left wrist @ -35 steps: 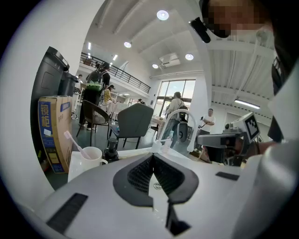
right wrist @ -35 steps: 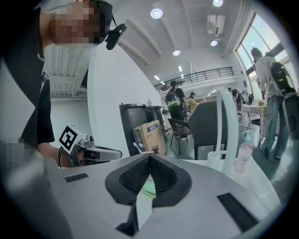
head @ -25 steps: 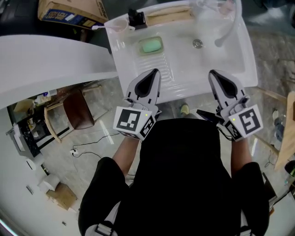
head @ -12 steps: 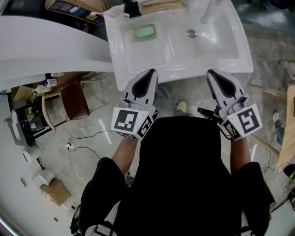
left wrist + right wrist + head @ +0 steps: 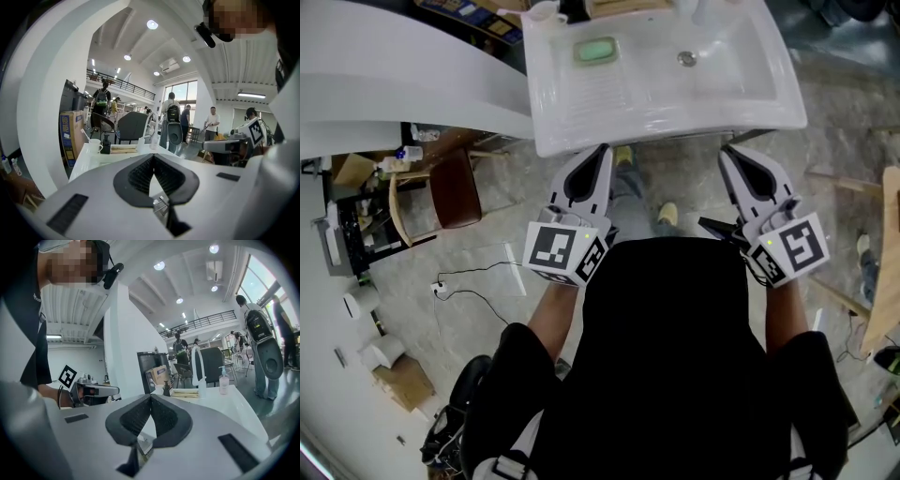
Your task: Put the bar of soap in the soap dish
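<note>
In the head view a green bar of soap [image 5: 594,51] lies at the back left of the white sink [image 5: 750,103], inside a pale rim that may be a dish. My left gripper [image 5: 602,150] is shut and empty, its tips just short of the sink's front edge. My right gripper [image 5: 727,152] is also shut and empty, level with it on the right. In the left gripper view the pads meet at the tip of the left gripper [image 5: 153,157], pointing over the sink [image 5: 93,157]. The right gripper [image 5: 150,399] in its own view shows the same touching pads.
A drain [image 5: 685,59] sits mid-basin. A tall faucet [image 5: 197,362], a pump bottle [image 5: 223,380] and a cup with a toothbrush [image 5: 95,145] stand along the sink's back. A brown chair [image 5: 455,192] and a cable [image 5: 478,281] are on the floor at left. People stand beyond.
The sink and soap have slid toward the top of the head view as both grippers drew back from the sink's edge. Both stayed shut.
</note>
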### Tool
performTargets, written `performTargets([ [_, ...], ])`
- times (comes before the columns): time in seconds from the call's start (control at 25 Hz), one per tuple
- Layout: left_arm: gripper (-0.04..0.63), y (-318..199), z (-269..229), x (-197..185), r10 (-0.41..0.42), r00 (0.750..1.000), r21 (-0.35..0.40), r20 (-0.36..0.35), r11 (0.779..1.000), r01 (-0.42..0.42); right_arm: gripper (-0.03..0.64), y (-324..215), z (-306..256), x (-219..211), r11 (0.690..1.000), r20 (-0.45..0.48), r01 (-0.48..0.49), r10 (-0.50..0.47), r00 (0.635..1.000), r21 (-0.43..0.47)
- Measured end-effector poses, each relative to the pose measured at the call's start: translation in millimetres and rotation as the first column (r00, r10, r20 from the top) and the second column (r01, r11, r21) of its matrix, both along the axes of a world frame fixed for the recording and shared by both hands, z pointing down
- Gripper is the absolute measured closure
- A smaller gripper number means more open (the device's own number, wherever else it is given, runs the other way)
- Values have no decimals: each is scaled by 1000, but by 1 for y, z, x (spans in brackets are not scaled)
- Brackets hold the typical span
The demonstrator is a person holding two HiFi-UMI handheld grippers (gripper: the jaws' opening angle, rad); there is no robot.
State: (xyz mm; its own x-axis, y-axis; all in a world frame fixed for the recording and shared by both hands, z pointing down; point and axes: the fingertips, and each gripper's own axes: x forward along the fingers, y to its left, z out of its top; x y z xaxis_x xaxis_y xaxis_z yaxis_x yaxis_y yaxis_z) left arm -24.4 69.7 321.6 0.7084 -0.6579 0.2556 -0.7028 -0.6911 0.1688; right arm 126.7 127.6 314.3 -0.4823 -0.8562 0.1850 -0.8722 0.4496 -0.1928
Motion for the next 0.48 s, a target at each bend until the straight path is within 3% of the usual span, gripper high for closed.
performTargets([
  [0.48, 592, 29, 2, -26, -36, 999, -15, 8, 999, 36, 595, 22, 8, -29, 998, 11, 49, -48, 999, -29],
])
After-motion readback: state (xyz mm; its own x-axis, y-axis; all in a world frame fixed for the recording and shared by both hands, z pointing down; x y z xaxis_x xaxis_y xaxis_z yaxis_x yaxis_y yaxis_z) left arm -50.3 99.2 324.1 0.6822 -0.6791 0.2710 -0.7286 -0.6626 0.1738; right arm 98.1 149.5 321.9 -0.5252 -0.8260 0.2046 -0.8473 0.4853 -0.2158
